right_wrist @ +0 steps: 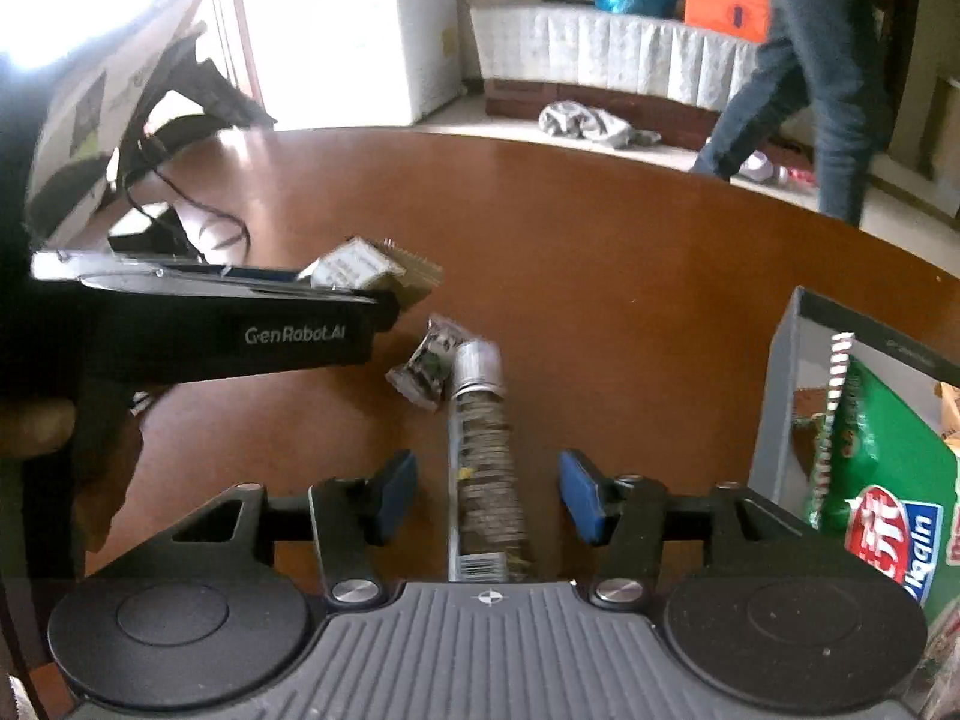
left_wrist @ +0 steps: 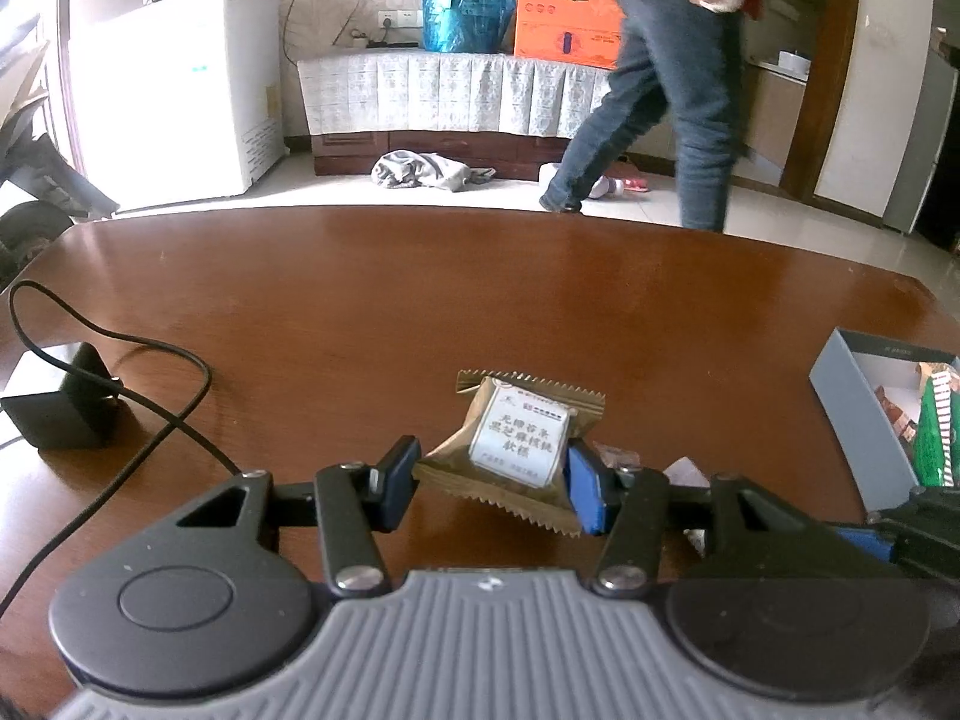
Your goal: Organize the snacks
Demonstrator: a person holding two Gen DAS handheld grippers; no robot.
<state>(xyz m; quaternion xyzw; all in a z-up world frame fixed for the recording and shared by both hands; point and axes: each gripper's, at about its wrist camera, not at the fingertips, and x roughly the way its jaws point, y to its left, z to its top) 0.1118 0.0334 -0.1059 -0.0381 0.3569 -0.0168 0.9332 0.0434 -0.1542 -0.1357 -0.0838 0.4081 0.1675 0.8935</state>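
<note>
My left gripper (left_wrist: 492,483) is clamped, both fingers (left_wrist: 399,480) pressing inward at lower centre; my right gripper (right_wrist: 489,492) stands with fingers (right_wrist: 579,495) apart, touching nothing.

Daylight floods in from the left, and in the right wrist view it blows the upper left corner out to pure white. The brown table (left_wrist: 540,300) takes a soft sheen along its far edge, brighter near that window side. Fisheye bend curves the table rim and walls hard toward the edges. The walking person (left_wrist: 678,90) is smeared with motion blur, and the long snack tube (right_wrist: 486,468) looks streaked and soft. Colours are slightly washed, corners darkened.
</note>
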